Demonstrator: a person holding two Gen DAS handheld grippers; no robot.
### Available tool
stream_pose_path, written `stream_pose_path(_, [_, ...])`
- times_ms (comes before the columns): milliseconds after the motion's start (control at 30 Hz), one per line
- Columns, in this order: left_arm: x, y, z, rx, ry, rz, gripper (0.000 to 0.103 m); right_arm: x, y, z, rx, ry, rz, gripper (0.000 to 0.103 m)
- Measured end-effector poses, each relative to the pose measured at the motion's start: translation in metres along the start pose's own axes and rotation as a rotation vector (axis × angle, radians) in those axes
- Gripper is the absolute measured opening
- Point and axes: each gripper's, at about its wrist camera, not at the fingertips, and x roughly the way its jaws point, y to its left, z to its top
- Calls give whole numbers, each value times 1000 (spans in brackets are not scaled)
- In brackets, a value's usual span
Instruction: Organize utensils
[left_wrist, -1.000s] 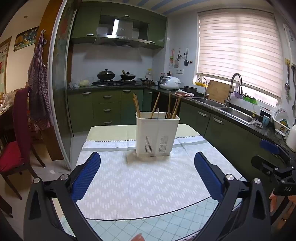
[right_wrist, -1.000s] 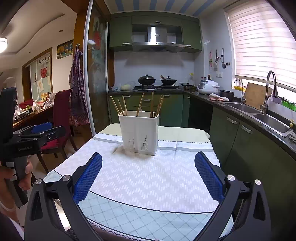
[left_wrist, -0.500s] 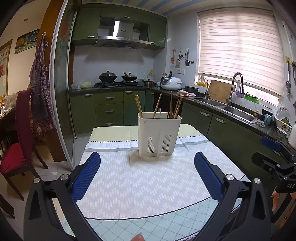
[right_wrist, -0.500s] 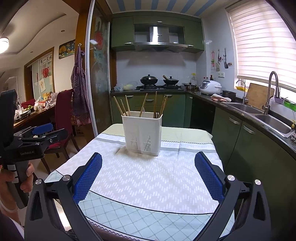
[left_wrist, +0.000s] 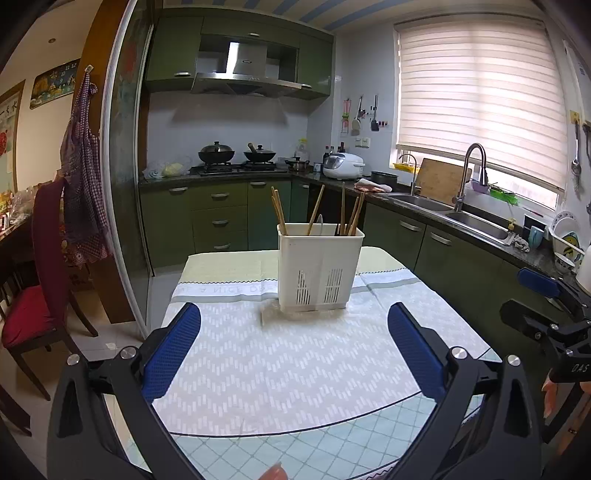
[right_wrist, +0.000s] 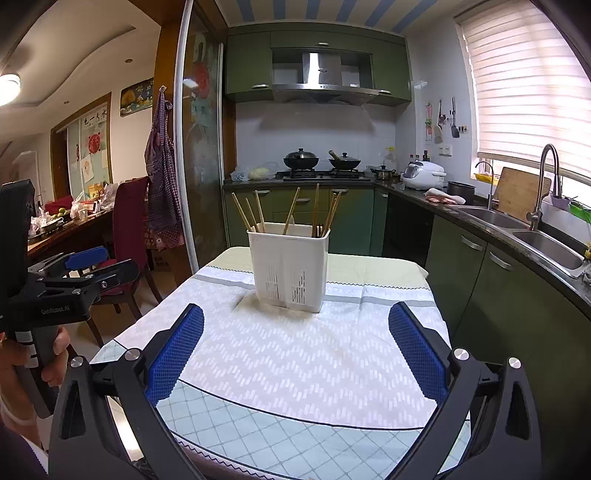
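Observation:
A white slotted utensil holder (left_wrist: 319, 267) (right_wrist: 290, 267) stands upright on the cloth-covered table (left_wrist: 280, 365) (right_wrist: 295, 362), toward its far end. Several wooden chopsticks (left_wrist: 316, 210) (right_wrist: 290, 212) lean inside it, with what looks like a pale spoon tip among them. My left gripper (left_wrist: 293, 350) hangs open over the near part of the table, nothing between its blue pads. My right gripper (right_wrist: 295, 354) is likewise open and holds nothing. Each gripper shows at the edge of the other's view, the right gripper (left_wrist: 546, 314) and the left gripper (right_wrist: 70, 284), held by a hand.
Green cabinets and a counter with a sink (left_wrist: 476, 225) run along the right. A stove with pots (left_wrist: 236, 157) is at the back. A dark red chair (left_wrist: 37, 280) stands left of the table, beside a sliding glass door (left_wrist: 127, 184).
Both views have tilted up slightly and drawn back a little, so the holder sits higher in frame. Both grippers stay open and hold nothing.

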Motion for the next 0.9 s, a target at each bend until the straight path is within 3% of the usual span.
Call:
stream_pose_path(367, [3,0,-1,-1,26,-23,97,1,0,-1,0,1,4,99])
stream_pose_path(800, [0,-1,-1,4,20,7,97,4,1,-2,-1,-1,7,99])
stream_pose_path(900, [0,1,-2,-11,27,-17,97,4,1,-2,-1,0,8,99])
